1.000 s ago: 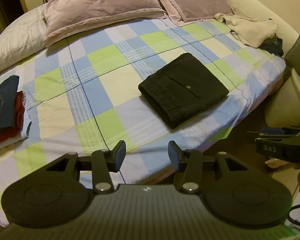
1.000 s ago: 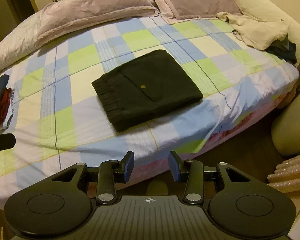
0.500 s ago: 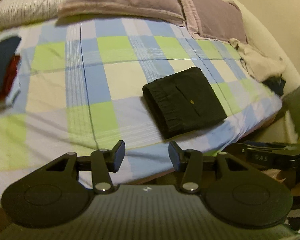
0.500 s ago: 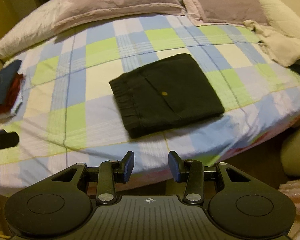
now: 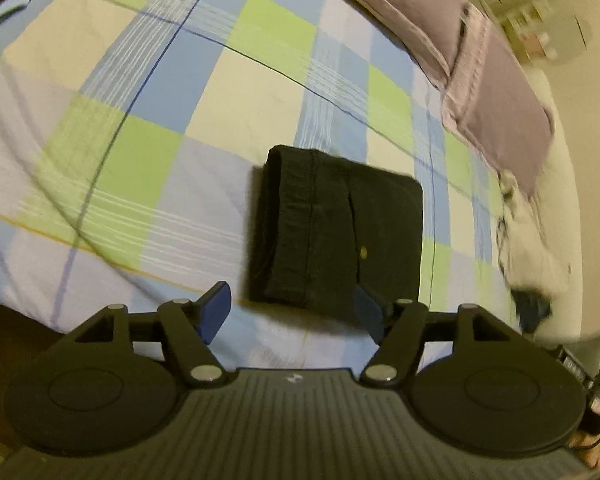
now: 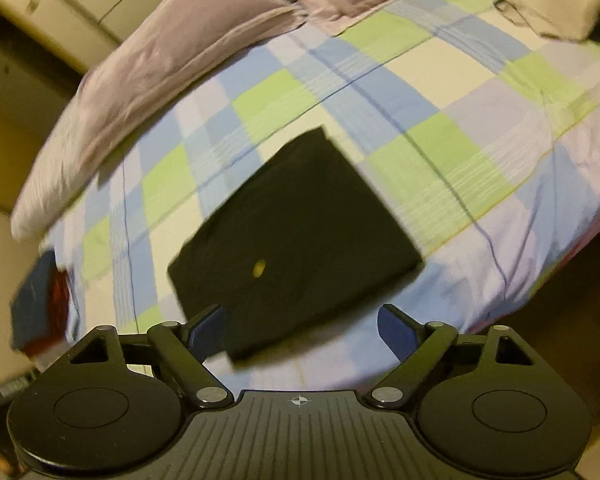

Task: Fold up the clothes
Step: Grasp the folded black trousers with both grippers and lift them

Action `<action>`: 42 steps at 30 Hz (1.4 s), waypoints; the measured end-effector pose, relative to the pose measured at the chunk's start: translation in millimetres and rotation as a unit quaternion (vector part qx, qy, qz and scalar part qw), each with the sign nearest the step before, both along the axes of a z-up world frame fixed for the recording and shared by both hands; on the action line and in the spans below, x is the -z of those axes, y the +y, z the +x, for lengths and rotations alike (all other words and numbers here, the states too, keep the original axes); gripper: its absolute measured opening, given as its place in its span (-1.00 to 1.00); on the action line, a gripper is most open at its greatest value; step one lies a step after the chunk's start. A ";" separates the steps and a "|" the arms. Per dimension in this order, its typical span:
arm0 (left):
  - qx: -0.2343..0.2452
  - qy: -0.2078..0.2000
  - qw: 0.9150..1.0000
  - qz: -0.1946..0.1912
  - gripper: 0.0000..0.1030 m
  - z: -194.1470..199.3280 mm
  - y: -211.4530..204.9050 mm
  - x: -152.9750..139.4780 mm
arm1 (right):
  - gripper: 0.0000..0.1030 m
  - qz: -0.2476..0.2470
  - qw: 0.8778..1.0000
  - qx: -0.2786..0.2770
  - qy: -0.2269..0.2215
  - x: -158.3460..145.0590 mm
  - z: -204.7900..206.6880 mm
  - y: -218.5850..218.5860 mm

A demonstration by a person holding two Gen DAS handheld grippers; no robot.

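Folded black shorts (image 5: 340, 232) laid on checked bedsheet (image 5: 228, 92) | left gripper (image 5: 294, 314) opening, empty | right gripper (image 6: 300, 330) opening, empty

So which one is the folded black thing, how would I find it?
Look at the bed with the checked blue, green and cream sheet. Near its front edge, well below the purple pillows, lies the folded black garment. It is the only black piece, a flat rectangle with one small yellow button.
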State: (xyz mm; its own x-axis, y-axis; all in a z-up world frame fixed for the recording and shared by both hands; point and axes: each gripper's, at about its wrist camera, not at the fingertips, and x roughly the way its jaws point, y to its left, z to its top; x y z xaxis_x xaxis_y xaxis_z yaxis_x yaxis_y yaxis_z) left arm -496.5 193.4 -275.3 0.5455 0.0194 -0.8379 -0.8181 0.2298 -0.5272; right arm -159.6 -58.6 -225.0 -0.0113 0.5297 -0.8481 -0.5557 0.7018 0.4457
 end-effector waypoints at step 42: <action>-0.105 -0.211 0.969 -0.070 0.52 54.0 22.1 211.4 | 0.67 0.055 0.982 -0.129 0.128 197.1 145.6 87.8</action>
